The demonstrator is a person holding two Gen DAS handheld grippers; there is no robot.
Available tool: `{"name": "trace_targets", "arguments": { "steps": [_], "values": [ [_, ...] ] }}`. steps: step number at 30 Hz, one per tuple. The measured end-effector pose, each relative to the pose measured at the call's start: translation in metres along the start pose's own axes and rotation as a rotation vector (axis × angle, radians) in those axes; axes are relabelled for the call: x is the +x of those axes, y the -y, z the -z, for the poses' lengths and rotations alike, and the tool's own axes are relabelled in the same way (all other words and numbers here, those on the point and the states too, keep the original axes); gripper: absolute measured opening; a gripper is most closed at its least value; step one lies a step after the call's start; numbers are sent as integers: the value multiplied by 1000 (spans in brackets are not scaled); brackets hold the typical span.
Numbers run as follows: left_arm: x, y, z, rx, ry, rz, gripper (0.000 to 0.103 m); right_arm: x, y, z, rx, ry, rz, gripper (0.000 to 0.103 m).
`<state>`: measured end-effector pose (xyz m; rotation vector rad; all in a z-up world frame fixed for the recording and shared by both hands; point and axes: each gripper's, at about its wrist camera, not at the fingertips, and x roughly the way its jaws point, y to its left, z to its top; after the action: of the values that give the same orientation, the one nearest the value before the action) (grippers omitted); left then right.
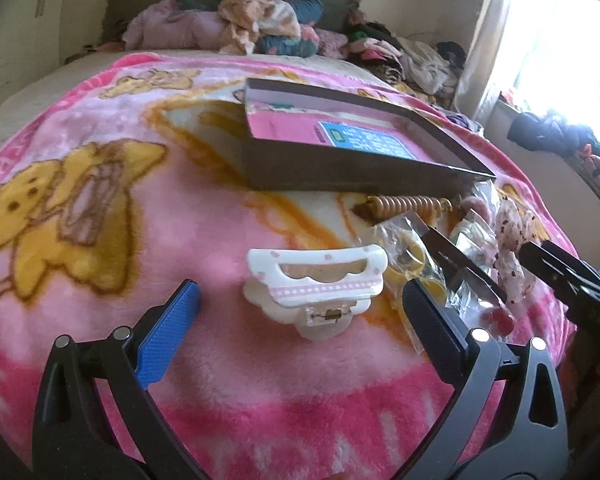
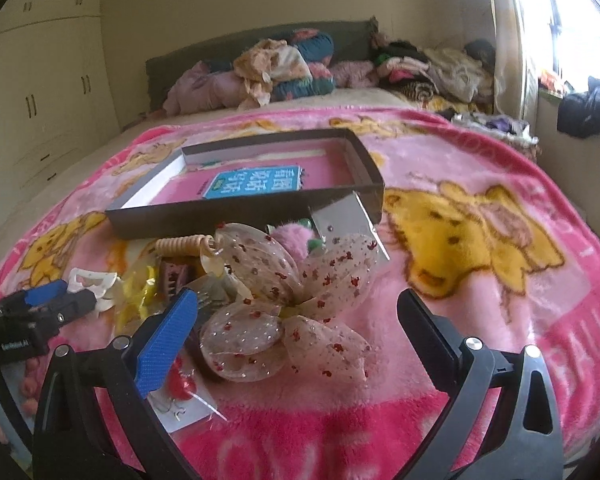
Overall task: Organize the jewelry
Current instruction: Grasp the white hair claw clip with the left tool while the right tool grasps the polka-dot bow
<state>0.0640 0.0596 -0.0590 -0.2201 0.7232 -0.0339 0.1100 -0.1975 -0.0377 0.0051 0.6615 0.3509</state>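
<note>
A white and pink claw hair clip (image 1: 314, 290) lies on the pink blanket, between the fingers of my open left gripper (image 1: 302, 300). A sheer bow with red specks (image 2: 284, 300) lies between the fingers of my open right gripper (image 2: 298, 304); it also shows in the left wrist view (image 1: 510, 240). A shallow dark box (image 1: 340, 160) with a pink floor and a blue label stands behind both, also seen in the right wrist view (image 2: 244, 204). The left gripper shows at the left of the right wrist view (image 2: 56, 300), around the clip (image 2: 92, 284).
Between clip and bow lies a heap of accessories: a coiled tan hair tie (image 1: 404, 204), yellow pieces in clear bags (image 1: 412, 256), a pink pompom (image 2: 292, 240), red earrings on a card (image 2: 180, 392). Piled clothes (image 2: 284, 68) lie at the headboard. A window is at right.
</note>
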Motion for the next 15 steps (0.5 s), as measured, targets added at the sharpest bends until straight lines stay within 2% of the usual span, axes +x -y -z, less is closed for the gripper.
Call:
{"name": "trace_targets", "arguments": {
  "steps": [2, 4, 6, 8, 13, 15],
  "values": [
    [4, 3, -1, 25, -3, -1, 93, 4, 3, -1, 14, -13, -3, 94],
    [8, 6, -1, 44, -4, -11, 92, 9, 6, -3, 28, -29, -7, 83],
    [11, 6, -3, 37, -10, 4, 92, 15, 9, -6, 46, -42, -15, 79],
    [14, 5, -6, 39, -11, 16, 89, 17, 11, -7, 52, -50, -23, 70],
    [21, 7, -11, 51, -20, 21, 67, 21, 13, -7, 60, -64, -39, 38],
    [20, 8, -11, 53, -18, 26, 65, 20, 16, -7, 65, -61, -44, 29]
  ]
}}
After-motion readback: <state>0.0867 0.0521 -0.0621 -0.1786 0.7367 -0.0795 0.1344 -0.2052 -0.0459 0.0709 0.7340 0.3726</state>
